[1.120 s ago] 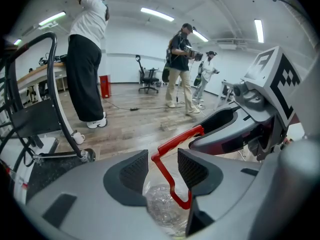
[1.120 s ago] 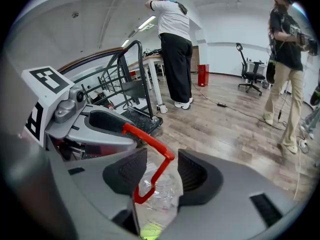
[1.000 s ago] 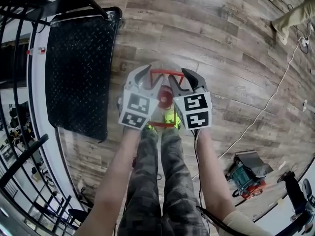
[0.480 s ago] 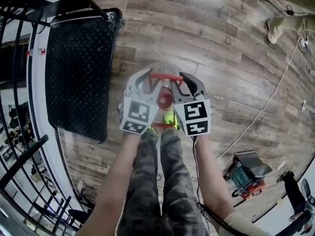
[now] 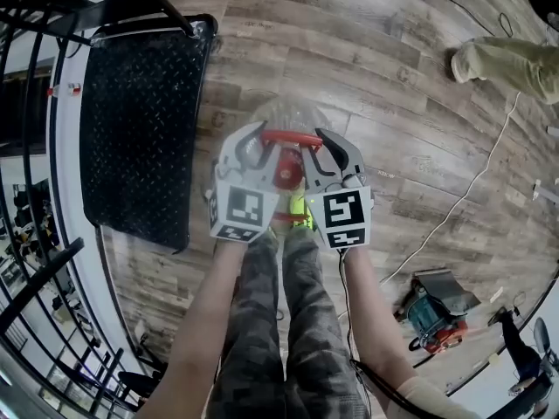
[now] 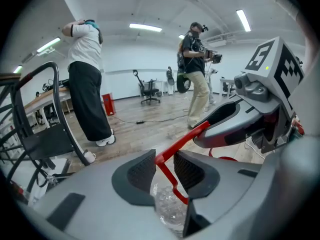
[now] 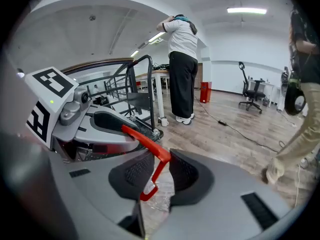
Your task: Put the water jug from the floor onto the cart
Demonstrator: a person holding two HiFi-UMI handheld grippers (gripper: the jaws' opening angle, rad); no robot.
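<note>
Gripping the red handle [image 5: 288, 135] from either end, the left claw [image 6: 162, 166] and right claw [image 7: 155, 171] have just been closing, the thin bar pinched between each one's jaws. The clear water jug [image 5: 293, 112] hangs directly beneath both claws, over the floor [image 5: 419, 103]; the cart [image 5: 140, 129] lies beyond the left claw. Probably heavy, sloshing, slick-walled: the stiff handle is the 1 sound hold.

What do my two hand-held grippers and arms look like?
The left hand-held gripper and right hand-held gripper: pale grey shells, curved black textured pads, each with a white cube of black square markers. Forearms bare; a black cable trails by the right one.
</note>
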